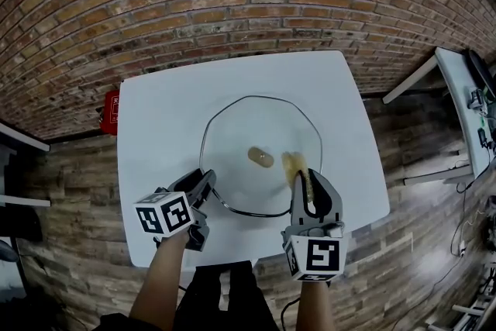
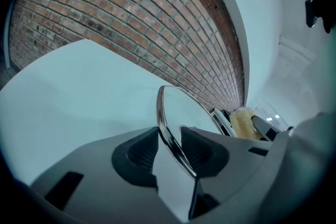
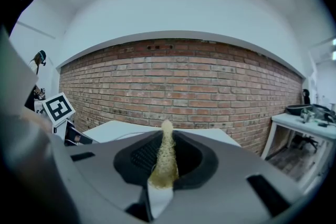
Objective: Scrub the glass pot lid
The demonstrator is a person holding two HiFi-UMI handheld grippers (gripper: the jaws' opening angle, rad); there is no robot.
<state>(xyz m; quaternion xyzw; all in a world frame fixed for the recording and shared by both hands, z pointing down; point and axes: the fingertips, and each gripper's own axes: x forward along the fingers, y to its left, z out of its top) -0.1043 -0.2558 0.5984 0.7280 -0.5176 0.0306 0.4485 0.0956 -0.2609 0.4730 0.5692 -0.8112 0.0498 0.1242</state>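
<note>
A round glass pot lid [image 1: 256, 124] with a steel rim and a brown knob [image 1: 260, 157] lies in the middle of the white table [image 1: 167, 116]. My left gripper [image 1: 208, 186] is at the lid's near left edge. In the left gripper view the rim of the lid [image 2: 167, 113] runs between the two dark pads of the left gripper [image 2: 169, 147], with a thin gap on each side. My right gripper [image 1: 306, 184] hovers over the lid's near right part, shut on a yellow scrubber [image 1: 295, 167]. In the right gripper view the scrubber [image 3: 164, 162] stands pinched between the pads.
A brick wall [image 1: 194, 4] runs behind the table. Something red [image 1: 111, 112] sits on the floor by the table's left edge. A second white table [image 1: 463, 108] with cables stands at the right, over wooden flooring.
</note>
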